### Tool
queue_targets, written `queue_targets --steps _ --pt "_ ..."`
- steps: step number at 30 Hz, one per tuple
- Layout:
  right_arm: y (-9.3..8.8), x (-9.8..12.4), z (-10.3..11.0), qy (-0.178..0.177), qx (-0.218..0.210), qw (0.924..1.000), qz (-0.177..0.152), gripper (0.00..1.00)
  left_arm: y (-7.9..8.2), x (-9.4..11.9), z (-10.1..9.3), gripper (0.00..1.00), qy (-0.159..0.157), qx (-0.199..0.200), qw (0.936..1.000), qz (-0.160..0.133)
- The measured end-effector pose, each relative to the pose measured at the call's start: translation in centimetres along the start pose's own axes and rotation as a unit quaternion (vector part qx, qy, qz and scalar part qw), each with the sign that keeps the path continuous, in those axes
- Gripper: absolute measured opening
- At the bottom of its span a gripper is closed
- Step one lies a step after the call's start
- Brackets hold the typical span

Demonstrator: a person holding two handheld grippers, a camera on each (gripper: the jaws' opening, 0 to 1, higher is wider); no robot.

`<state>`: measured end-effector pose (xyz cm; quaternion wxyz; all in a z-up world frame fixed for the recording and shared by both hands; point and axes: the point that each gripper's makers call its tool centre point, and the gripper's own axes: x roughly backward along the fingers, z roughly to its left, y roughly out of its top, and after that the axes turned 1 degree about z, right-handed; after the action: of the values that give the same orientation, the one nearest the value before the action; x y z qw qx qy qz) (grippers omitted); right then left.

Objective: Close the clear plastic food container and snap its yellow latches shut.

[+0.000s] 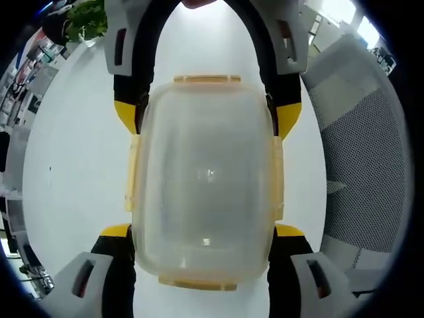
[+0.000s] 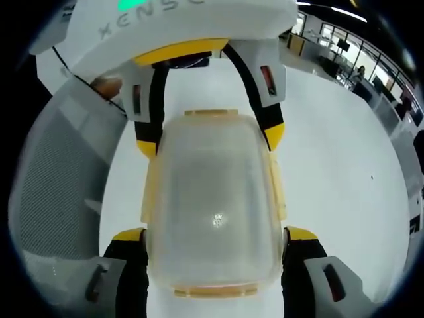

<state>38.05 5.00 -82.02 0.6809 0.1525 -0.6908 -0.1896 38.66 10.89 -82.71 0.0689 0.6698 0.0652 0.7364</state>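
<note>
The clear plastic container [image 1: 205, 179] lies lid-up on the white table [image 1: 79, 159], and I look straight down on it. Its pale yellow latches sit along both long sides [image 1: 132, 173] and at both short ends [image 1: 207, 79]. My left gripper [image 1: 202, 232] straddles the near end, its yellow tips against the container's two sides. My right gripper [image 1: 207, 118] straddles the far end the same way. In the right gripper view the container [image 2: 212, 212] sits between the right gripper [image 2: 215, 235] below and the left gripper [image 2: 209, 136] above.
A grey mesh office chair [image 1: 361, 165] stands close beside the table, also seen as the chair [image 2: 59, 179] in the right gripper view. A green plant [image 1: 89, 20] stands at the far table edge. A person's hand [image 2: 106, 85] holds the left gripper.
</note>
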Motion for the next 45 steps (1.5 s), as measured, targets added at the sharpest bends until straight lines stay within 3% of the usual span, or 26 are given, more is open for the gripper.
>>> queue_targets --steps 45 --pt "0.2 -0.2 -2.9 0.002 -0.001 1.0000 0.005 0.85 0.0 -0.3 2.9 0.84 -0.002 0.007 0.9999 -0.011"
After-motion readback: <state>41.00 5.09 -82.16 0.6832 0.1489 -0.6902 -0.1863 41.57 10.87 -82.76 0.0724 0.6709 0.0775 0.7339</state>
